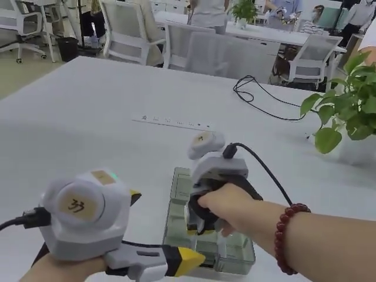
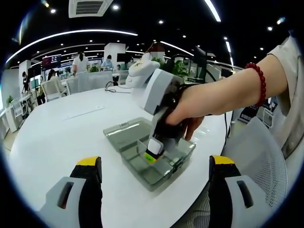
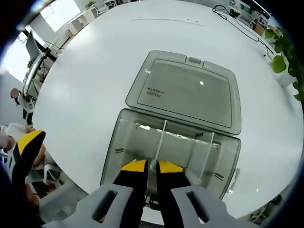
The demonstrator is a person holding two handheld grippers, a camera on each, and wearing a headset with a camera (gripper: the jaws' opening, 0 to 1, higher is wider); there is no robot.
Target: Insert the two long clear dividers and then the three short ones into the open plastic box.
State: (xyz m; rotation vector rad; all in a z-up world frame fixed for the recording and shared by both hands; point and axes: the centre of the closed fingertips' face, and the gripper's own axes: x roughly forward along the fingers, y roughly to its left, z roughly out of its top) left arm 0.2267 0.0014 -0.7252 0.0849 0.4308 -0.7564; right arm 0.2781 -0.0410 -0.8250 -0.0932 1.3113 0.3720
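Observation:
The clear plastic box [image 3: 124, 142] lies open on the white table, its lid [image 3: 185, 88] folded flat on the far side. My right gripper [image 3: 152, 166] reaches down into the box, its jaws shut on a thin clear divider [image 3: 160, 138] that stands upright and runs to the far wall. A second clear divider [image 3: 209, 148] stands to its right. In the head view the right gripper [image 1: 202, 226] is over the box [image 1: 175, 194]. My left gripper [image 2: 154, 161] hovers open near the box [image 2: 156, 183], with nothing between its wide jaws.
A potted plant [image 1: 346, 117] stands at the table's right edge. A black cable [image 1: 264, 97] loops across the far side, and a white strip [image 1: 173, 123] lies mid-table. Office chairs [image 1: 129, 29] stand beyond the table. The box sits close to the near edge.

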